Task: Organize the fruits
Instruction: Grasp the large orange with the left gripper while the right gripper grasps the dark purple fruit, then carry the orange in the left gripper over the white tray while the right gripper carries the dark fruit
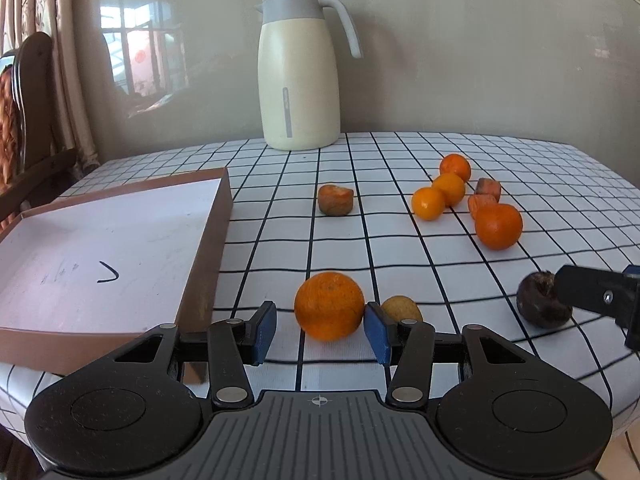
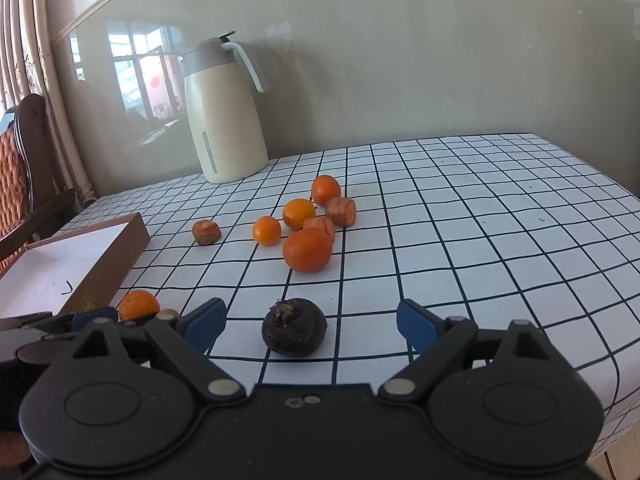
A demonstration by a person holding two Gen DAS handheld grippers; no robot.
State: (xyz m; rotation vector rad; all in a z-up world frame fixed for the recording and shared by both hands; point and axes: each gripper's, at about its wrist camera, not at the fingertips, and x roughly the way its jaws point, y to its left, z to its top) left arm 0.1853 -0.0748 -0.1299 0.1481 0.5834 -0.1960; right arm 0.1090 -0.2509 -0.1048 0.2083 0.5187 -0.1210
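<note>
A large orange (image 1: 329, 306) sits on the checked tablecloth between the blue pads of my left gripper (image 1: 321, 334). The right pad touches its side, while a gap shows at the left pad, so the jaws stand open. A small yellow-brown fruit (image 1: 401, 309) lies just behind the right pad. In the right wrist view, my right gripper (image 2: 312, 325) stands wide open around a dark round fruit (image 2: 294, 332), with neither pad touching it. The brown box (image 1: 208, 256) with a white floor lies to the left of the orange.
Several oranges (image 1: 452, 188) and orange-brown cut pieces (image 1: 488, 189) lie clustered mid-table, and one brownish piece (image 1: 335, 200) lies alone. A cream thermos jug (image 1: 298, 80) stands by the wall. A wooden chair (image 1: 32, 100) is beyond the table's left edge.
</note>
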